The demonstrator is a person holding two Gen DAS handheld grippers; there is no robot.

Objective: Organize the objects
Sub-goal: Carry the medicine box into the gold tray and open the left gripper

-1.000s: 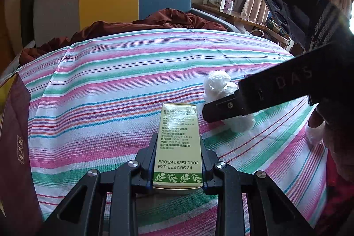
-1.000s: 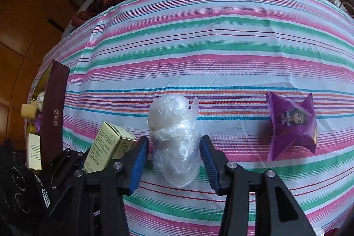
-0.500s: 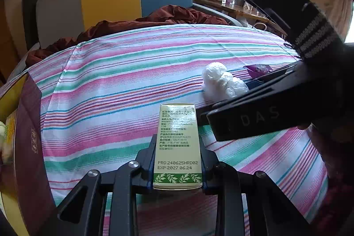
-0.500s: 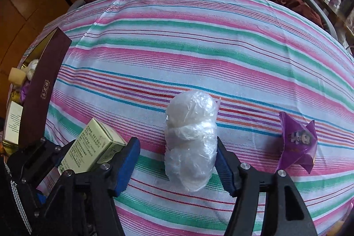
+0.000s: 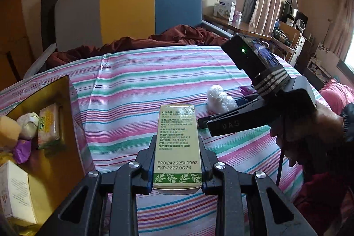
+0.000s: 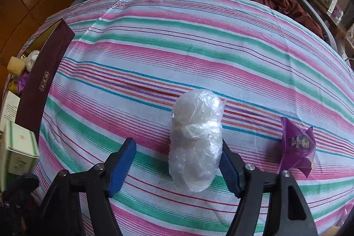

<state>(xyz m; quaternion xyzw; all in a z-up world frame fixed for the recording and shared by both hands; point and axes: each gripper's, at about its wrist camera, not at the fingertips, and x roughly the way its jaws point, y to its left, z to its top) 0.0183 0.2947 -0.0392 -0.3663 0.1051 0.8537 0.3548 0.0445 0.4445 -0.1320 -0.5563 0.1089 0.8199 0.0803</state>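
Left tool (image 5: 178, 171) clamps green carton (image 5: 177, 147); right tool (image 6: 178, 166) gapes around plastic-wrapped bundle (image 6: 195, 143).

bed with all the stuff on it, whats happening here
A person with a gripper in each hand is tidying items on a striped bedsheet. The left gripper is shut on a green box, near the gold tray that already holds other items. The right gripper is open around a plastic-wrapped bundle, its jaws having just been opening. A purple packet lies on the sheet beside it.
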